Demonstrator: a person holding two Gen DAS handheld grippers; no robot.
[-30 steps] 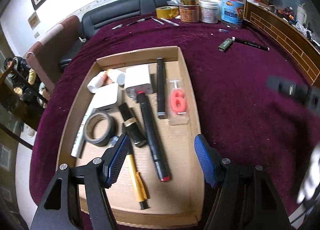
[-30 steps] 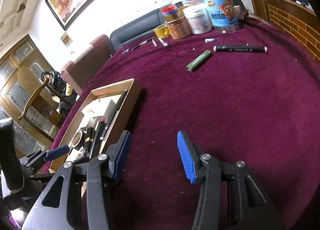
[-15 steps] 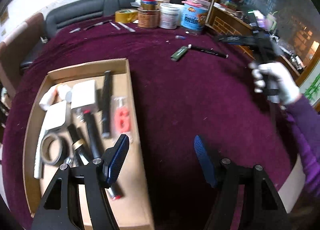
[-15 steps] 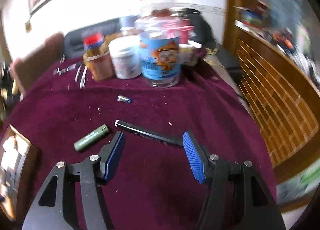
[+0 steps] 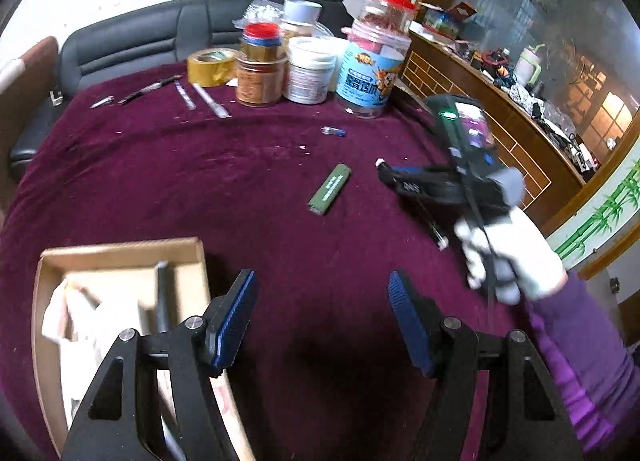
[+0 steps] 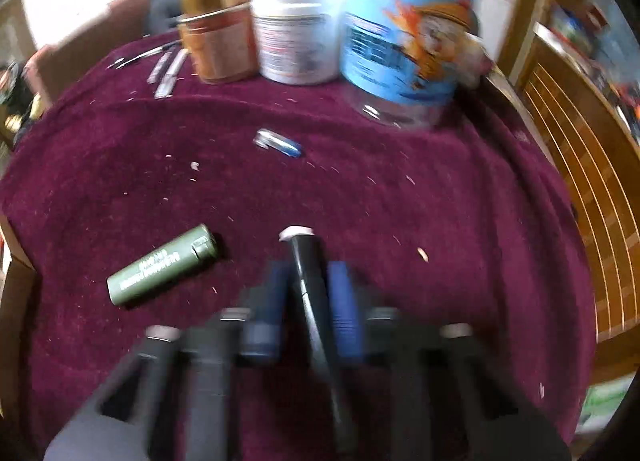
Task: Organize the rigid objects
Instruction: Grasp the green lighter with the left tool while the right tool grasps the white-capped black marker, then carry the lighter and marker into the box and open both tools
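One second ago your right gripper (image 6: 308, 301) hovered wide open near the cardboard box (image 5: 192, 249); now its jaws are closed around the black marker (image 6: 306, 265) on the table (image 6: 120, 181), beside the green lighter (image 6: 162, 265). Your left gripper (image 5: 320, 317) has swung off the box, jaws open and empty. Next comes carrying the marker to the box.

The right gripper (image 6: 308, 293) pinches a black marker (image 6: 310, 285) just right of the green lighter (image 6: 162, 265), near the blue-labelled jar (image 6: 404, 49).
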